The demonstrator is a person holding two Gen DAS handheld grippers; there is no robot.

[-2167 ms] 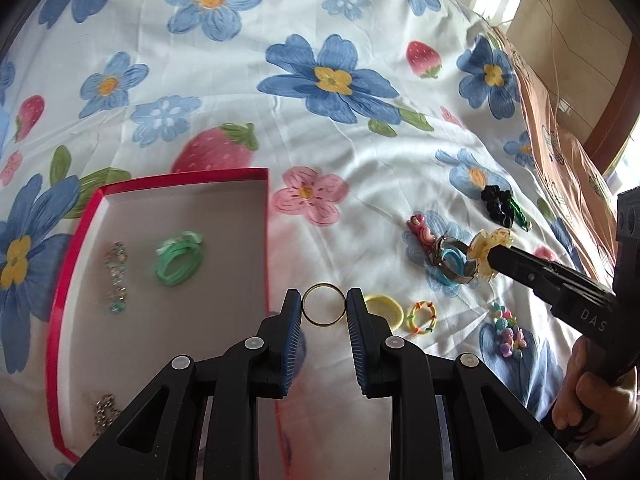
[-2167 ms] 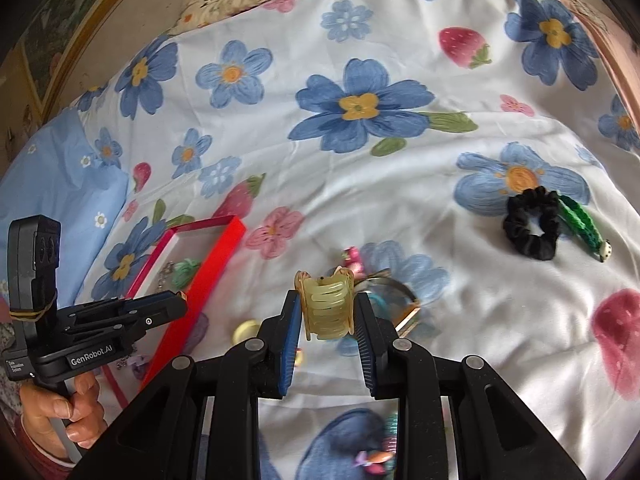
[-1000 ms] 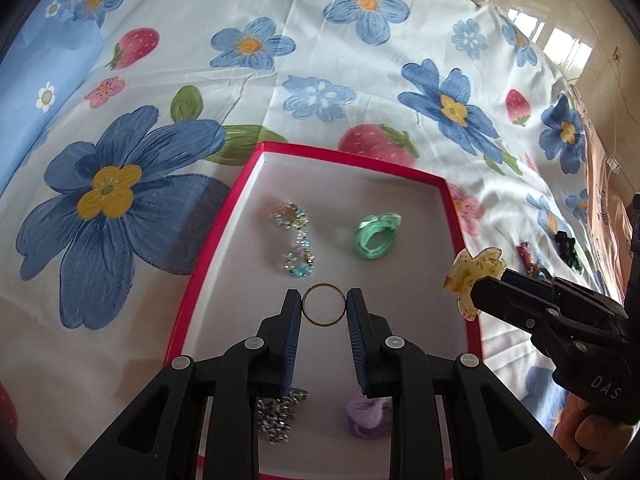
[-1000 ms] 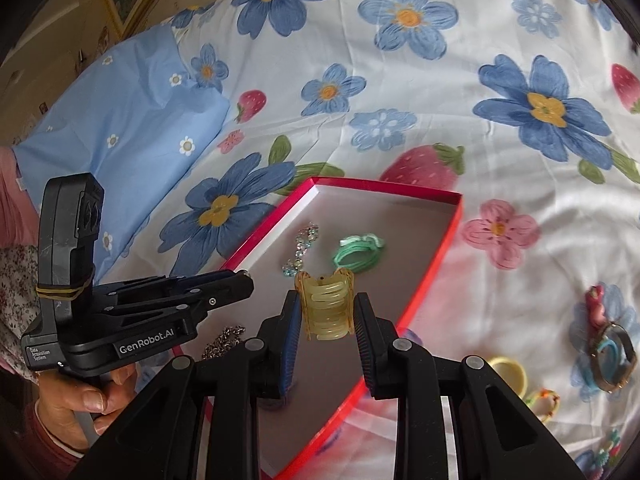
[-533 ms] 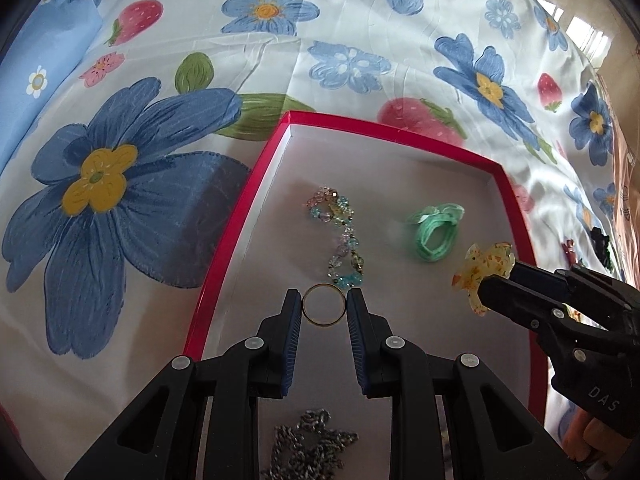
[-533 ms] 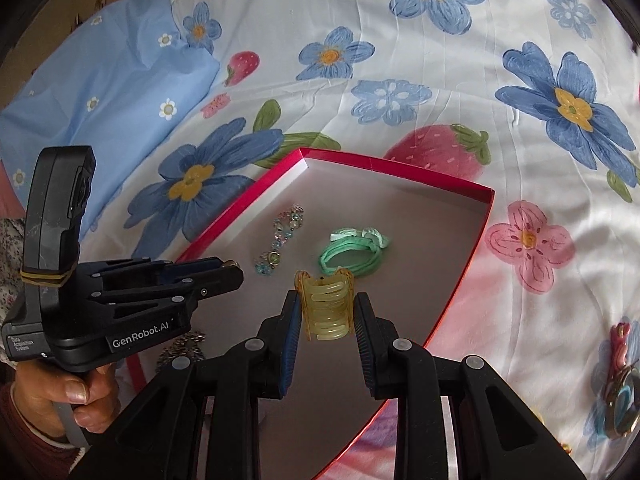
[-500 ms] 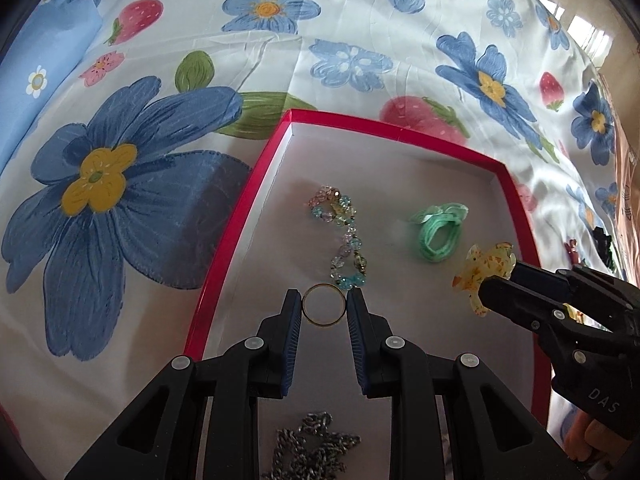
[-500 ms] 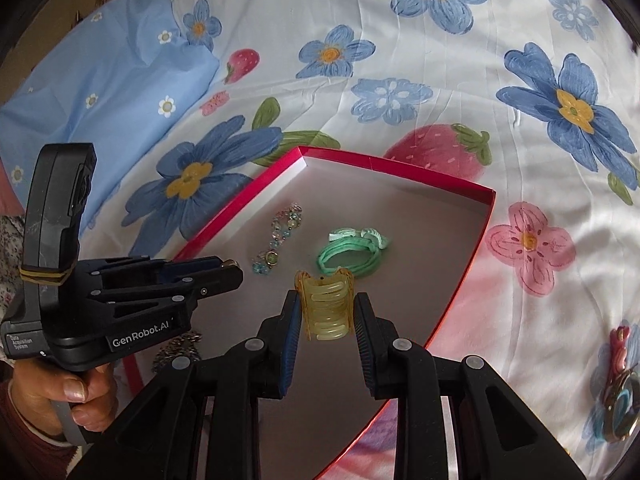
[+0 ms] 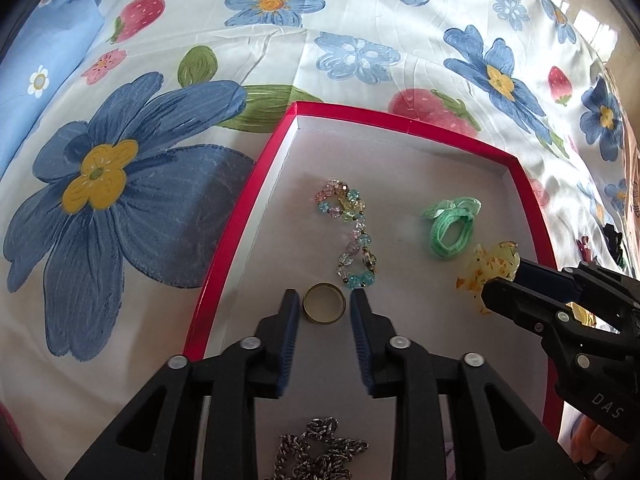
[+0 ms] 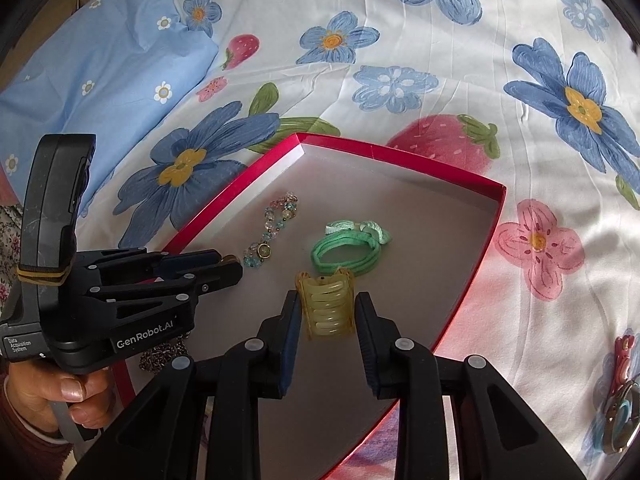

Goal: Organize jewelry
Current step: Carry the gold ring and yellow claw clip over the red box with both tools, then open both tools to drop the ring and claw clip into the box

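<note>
A red-rimmed tray [image 9: 236, 216] with a grey floor lies on the flowered bedsheet. My left gripper [image 9: 324, 306] is open over the tray; a gold ring [image 9: 323, 303] lies loose on the tray floor between its fingers. My right gripper [image 10: 325, 312] is open with a yellow hair claw clip [image 10: 326, 307] loose between its fingers, over the tray [image 10: 486, 236]. The clip also shows in the left wrist view [image 9: 486, 266]. A pastel bead bracelet [image 9: 350, 232] and a green hair tie [image 9: 452, 226] lie in the tray.
A dark metal chain [image 9: 316, 454] lies at the tray's near end. A blue pillow [image 10: 92, 68] sits at the far left. More jewelry [image 10: 620, 404] lies on the sheet to the right of the tray.
Both grippers have opened. The ring has dropped from the left gripper's hold onto the tray floor, and the clip now sits loose between the right fingers. Both moved lower over the tray.
</note>
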